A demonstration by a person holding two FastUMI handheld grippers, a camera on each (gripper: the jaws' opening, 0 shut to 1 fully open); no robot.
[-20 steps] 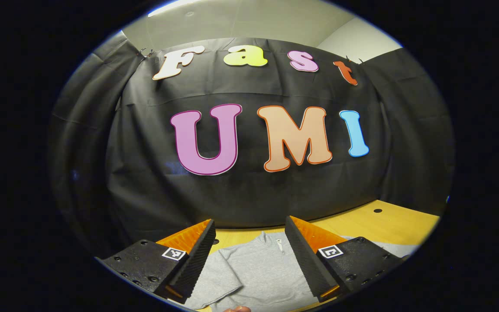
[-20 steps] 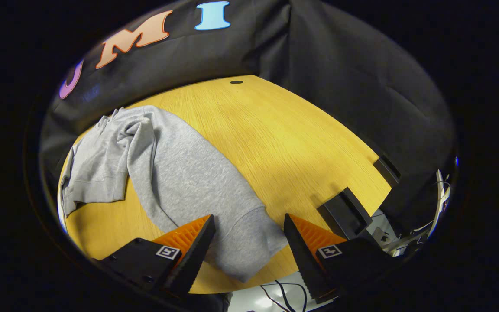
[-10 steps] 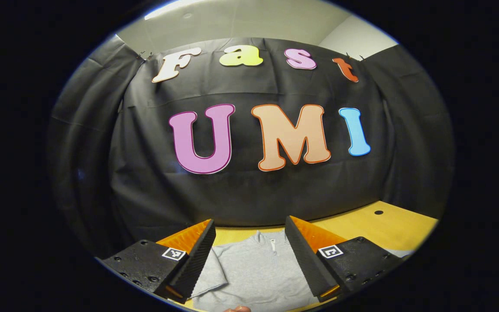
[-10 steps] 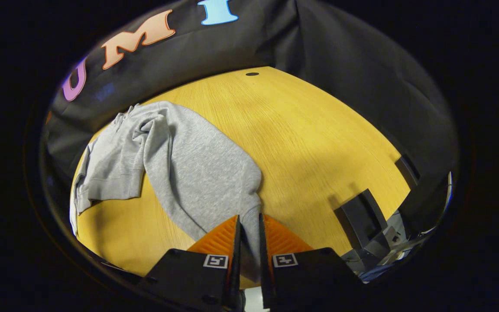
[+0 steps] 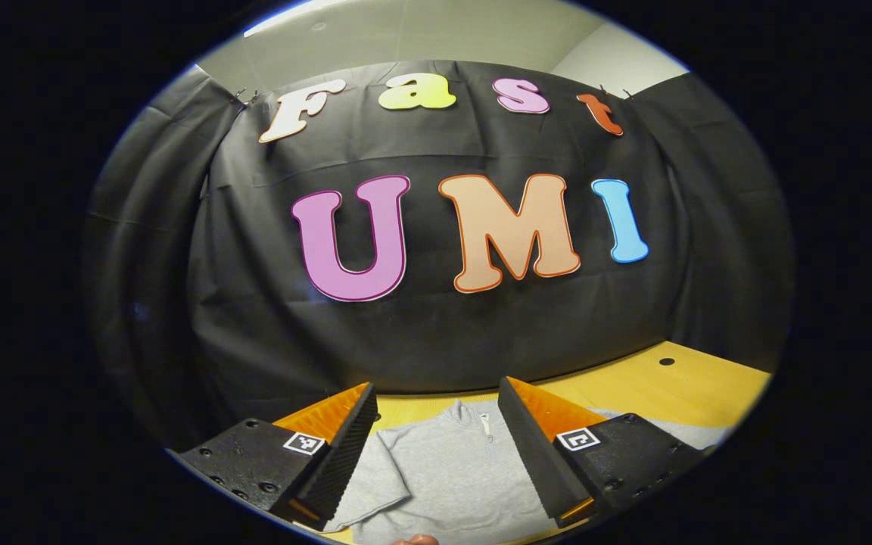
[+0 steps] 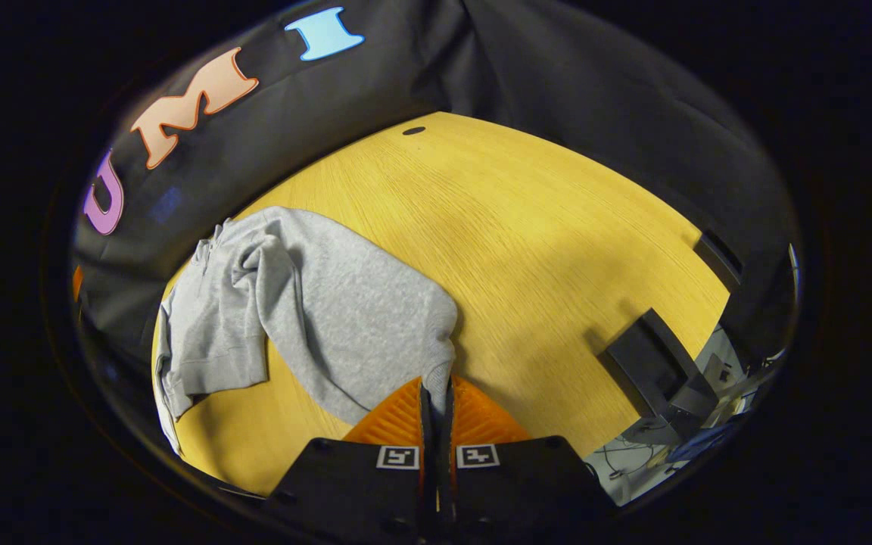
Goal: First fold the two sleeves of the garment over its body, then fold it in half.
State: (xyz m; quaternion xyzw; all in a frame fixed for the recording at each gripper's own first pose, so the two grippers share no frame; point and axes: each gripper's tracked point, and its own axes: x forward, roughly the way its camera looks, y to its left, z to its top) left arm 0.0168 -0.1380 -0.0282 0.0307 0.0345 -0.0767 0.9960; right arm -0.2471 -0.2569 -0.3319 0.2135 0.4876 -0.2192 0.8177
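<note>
While the right tool [image 6: 436,393] pinches the sweater's [image 6: 330,303] sleeve cuff at lower centre, the left tool [image 5: 436,439] hangs wide open, empty; every fold apparently remains.

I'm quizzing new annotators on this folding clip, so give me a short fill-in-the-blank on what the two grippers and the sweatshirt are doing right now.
1. The right gripper is shut on the grey sweatshirt's ____.
2. The left gripper has its jaws ____, with nothing between them.
3. The grey sweatshirt lies on a ____ wooden table.
4. The sweatshirt's short zip sits at its ____.

Missing words: sleeve; open; yellow; collar
</note>
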